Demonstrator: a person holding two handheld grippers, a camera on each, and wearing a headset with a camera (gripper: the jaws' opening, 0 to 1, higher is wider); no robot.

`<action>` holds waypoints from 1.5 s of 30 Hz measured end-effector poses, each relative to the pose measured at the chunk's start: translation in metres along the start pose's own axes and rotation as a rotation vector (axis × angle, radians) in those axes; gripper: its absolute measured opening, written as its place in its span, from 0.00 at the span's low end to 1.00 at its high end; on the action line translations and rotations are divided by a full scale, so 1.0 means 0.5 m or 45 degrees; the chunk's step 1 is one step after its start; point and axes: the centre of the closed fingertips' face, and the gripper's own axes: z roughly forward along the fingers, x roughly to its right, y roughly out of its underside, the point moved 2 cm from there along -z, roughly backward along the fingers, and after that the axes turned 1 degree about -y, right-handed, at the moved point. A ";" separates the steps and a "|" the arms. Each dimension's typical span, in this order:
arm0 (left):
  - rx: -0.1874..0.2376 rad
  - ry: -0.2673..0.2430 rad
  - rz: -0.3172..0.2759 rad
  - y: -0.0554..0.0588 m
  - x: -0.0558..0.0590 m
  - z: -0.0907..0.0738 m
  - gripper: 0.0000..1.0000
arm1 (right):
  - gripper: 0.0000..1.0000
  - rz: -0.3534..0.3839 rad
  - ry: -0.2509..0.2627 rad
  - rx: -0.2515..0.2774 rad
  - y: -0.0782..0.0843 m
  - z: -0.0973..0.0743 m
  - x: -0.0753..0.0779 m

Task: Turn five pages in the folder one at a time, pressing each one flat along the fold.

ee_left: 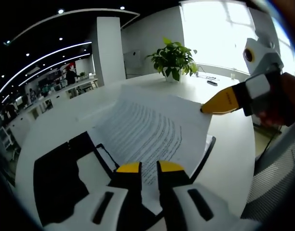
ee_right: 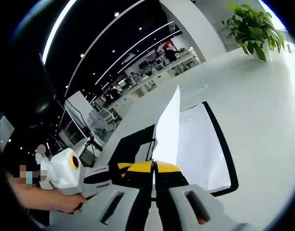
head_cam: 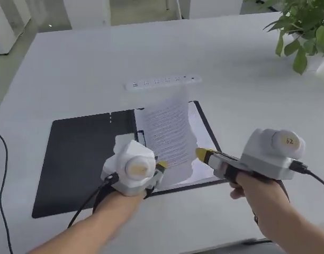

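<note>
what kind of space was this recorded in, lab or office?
Most likely an open-plan office. The work sits on a large white table with a power strip and a potted plant; the left gripper view shows rows of desks under long ceiling light strips behind.

On the white table (head_cam: 241, 69), the right gripper (head_cam: 200, 154) pinches the lower edge of a raised printed page (head_cam: 167, 124) over the open black folder (head_cam: 77, 153), with the left gripper (head_cam: 160, 167) near the fold.

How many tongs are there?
2. The left tongs are at the near edge of the folder; the right tongs pinch the lifted page by its right edge.
</note>
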 end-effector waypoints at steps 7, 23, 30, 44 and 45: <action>0.061 -0.049 -0.059 -0.019 -0.039 -0.051 0.10 | 0.00 -0.024 -0.081 0.010 -0.005 0.021 -0.063; 0.150 -0.179 -0.127 -0.019 -0.140 -0.180 0.11 | 0.00 -0.035 -0.237 -0.028 0.027 0.089 -0.203; 0.158 -0.247 -0.148 0.002 -0.191 -0.236 0.11 | 0.00 -0.045 -0.289 -0.086 0.060 0.130 -0.256; 0.143 -0.339 -0.187 0.048 -0.250 -0.292 0.11 | 0.00 -0.091 -0.320 -0.238 0.141 0.211 -0.304; 0.142 -0.346 -0.190 0.052 -0.253 -0.295 0.11 | 0.00 -0.100 -0.316 -0.261 0.151 0.217 -0.302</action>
